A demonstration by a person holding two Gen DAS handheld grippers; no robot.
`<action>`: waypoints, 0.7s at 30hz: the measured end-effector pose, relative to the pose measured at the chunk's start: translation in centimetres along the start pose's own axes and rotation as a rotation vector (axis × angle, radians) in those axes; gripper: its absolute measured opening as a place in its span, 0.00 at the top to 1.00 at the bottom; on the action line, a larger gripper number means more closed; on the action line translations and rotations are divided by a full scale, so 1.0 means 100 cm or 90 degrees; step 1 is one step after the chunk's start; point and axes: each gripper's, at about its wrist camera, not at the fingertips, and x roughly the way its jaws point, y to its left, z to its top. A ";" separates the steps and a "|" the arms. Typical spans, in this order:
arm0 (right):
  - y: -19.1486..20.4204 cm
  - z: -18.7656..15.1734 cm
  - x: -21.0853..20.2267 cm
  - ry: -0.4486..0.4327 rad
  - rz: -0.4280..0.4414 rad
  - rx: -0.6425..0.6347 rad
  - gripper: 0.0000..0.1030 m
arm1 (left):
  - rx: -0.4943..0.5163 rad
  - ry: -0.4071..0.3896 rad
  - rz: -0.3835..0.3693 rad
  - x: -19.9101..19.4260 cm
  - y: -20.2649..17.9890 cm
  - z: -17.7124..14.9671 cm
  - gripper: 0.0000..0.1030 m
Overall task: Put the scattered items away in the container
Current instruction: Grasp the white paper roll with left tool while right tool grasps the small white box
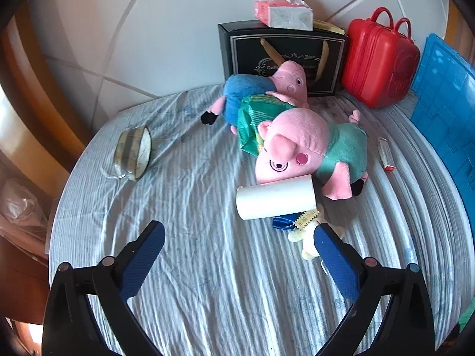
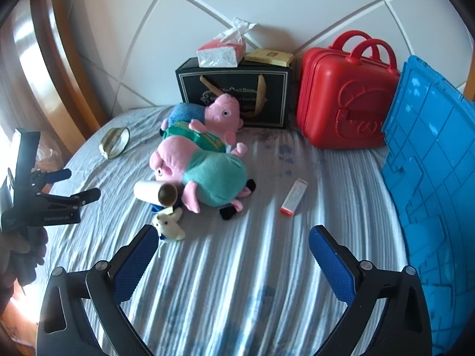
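From the left wrist, the left gripper (image 1: 239, 234) hangs over the striped sheet (image 1: 190, 267) with its fingers spread wide and nothing between them. Just ahead lies a white roll (image 1: 274, 198), touching the head of the green pig (image 1: 308, 151); a small cream toy (image 1: 308, 237) sits beside the right fingertip. Behind the green pig a green packet (image 1: 249, 121) leans against the blue pig (image 1: 261, 92), which rests at the foot of a black box (image 1: 285, 56) topped with tissues (image 1: 282, 12). A shell-shaped dish (image 1: 132, 154) lies apart on the left, a small carton (image 1: 386, 154) on the right, near the blue crate (image 1: 445, 103) and red case (image 1: 380, 59). From the right wrist, the right gripper (image 2: 233, 235) is likewise wide open and empty above the sheet (image 2: 237, 281); the cream toy (image 2: 169, 225) lies just by its left fingertip, the carton (image 2: 294, 197) ahead, the crate (image 2: 433, 178) at the right edge, the left gripper (image 2: 80, 184) at far left.
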 end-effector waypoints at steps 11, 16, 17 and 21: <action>-0.032 -0.023 0.086 0.054 -0.036 0.001 0.00 | 0.300 -0.019 -0.029 0.098 -0.028 -0.006 0.08; -0.042 -0.023 0.121 0.055 -0.044 0.003 0.00 | 0.375 -0.039 -0.074 0.122 -0.033 -0.010 0.20; -0.045 -0.022 0.129 0.054 -0.046 0.006 0.00 | 0.377 -0.049 -0.082 0.122 -0.033 -0.010 0.20; -0.059 -0.012 0.165 0.052 -0.073 0.037 0.00 | 0.370 -0.075 -0.113 0.120 -0.036 -0.013 0.35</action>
